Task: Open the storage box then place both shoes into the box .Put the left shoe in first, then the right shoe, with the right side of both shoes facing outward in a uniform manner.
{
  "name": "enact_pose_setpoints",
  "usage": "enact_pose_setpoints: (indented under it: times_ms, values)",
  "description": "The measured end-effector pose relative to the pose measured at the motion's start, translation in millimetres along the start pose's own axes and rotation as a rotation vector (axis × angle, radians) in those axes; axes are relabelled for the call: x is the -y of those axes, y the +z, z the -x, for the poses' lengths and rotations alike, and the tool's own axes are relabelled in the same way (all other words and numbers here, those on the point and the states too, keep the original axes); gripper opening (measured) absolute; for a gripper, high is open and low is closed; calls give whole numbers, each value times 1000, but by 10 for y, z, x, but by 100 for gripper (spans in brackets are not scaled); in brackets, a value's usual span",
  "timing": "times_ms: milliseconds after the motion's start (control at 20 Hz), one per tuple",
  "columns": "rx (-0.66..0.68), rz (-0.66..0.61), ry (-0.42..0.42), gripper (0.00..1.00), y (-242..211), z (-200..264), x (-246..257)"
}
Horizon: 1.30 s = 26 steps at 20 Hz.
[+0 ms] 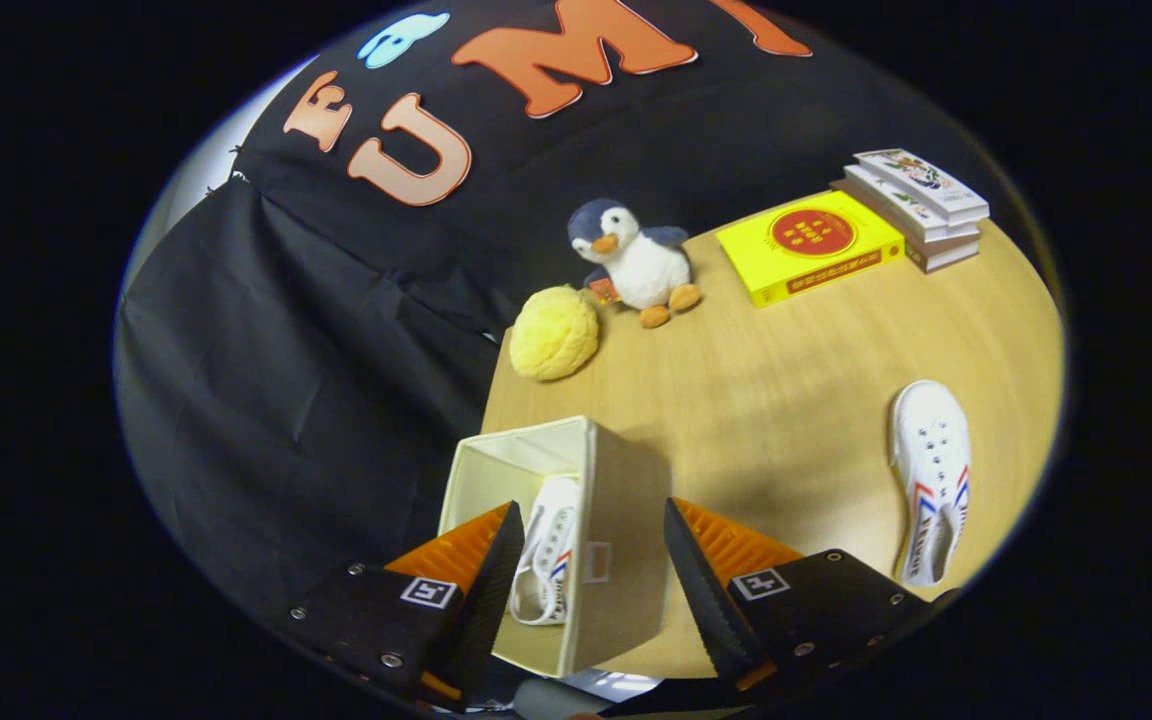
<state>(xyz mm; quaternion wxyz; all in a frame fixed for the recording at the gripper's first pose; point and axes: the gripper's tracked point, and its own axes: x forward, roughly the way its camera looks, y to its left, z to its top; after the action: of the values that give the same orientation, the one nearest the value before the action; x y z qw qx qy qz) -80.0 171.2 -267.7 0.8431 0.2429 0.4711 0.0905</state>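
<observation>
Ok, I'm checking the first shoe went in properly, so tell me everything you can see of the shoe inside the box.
The shoe in the box is a white canvas lace-up sneaker with red and blue stripes on its side. It stands on edge, its lacing and striped side in view, leaning against the inner wall of the cream fabric box, which is open. Its toe end points away from the tool, whose fingers stand apart above the box, gripping nothing. Its lower part is hidden.

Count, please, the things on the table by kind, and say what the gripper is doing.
Shoes: 2, one in the storage box, one on the table at
Storage boxes: 1
Books: 4, one yellow, three stacked
Soft toys: 2, penguin, yellow ball
Total: 9
Gripper: open, holding nothing.
</observation>
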Motion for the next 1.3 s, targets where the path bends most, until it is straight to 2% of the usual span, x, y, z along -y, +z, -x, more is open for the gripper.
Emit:
enact_pose_setpoints:
  times_ms: [550, 850, 1100, 1300]
  values:
    - [-10, 51, -348, 90, -279, 509, 1976]
    - [-85, 39, -430, 90, -659, 588, 2586]
    - [-137, 114, -439, 88, -881, 483, 2684]
    - [-150, 223, -496, 86, -859, 417, 2879]
